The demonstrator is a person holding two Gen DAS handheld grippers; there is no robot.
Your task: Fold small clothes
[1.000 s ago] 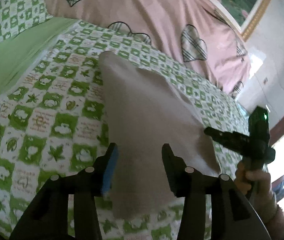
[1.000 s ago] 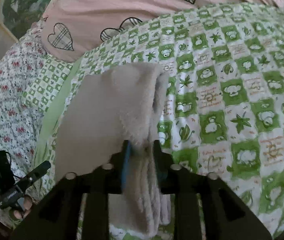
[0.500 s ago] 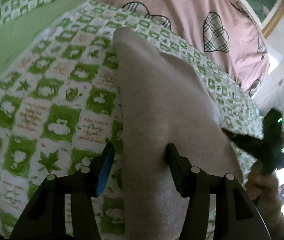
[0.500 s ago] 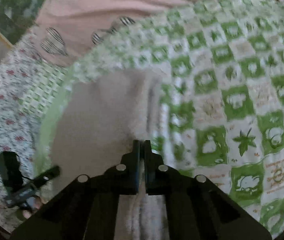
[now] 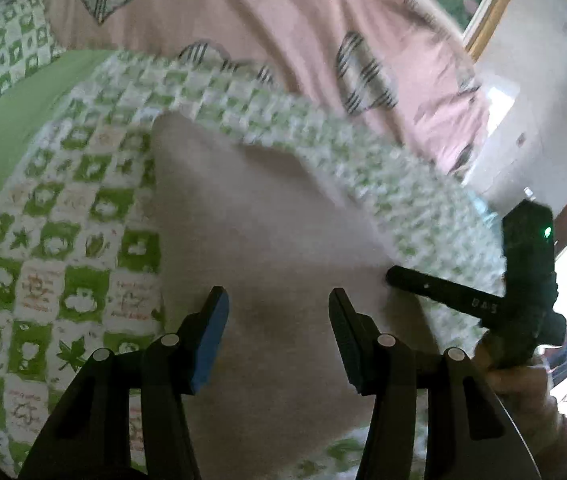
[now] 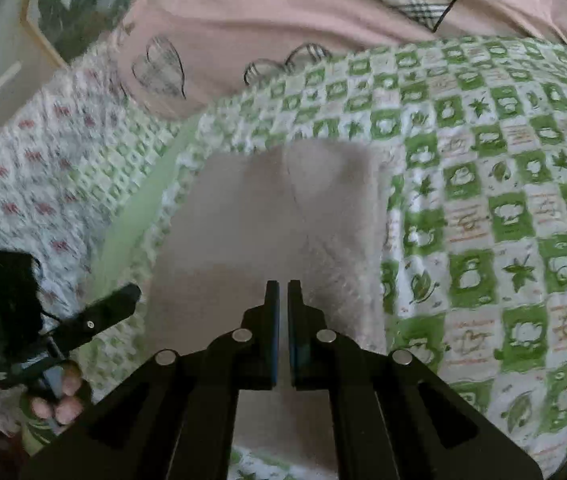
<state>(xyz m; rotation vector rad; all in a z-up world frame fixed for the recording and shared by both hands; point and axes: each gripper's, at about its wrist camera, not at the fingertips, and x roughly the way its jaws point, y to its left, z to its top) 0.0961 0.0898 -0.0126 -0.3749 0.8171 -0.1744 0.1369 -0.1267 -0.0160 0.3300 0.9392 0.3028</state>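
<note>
Left wrist: left tongs gape over cloth.

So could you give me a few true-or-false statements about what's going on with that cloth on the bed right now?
1. The beige fleece garment lies on a green-and-white checked bedsheet. True.
2. The left gripper is clamped tight on the garment. False: its jaws stand wide apart above it.
3. The right gripper has its jaws nearly closed. True.
4. The quilt behind is plain blue. False: the pink quilt has plaid hearts.
</note>
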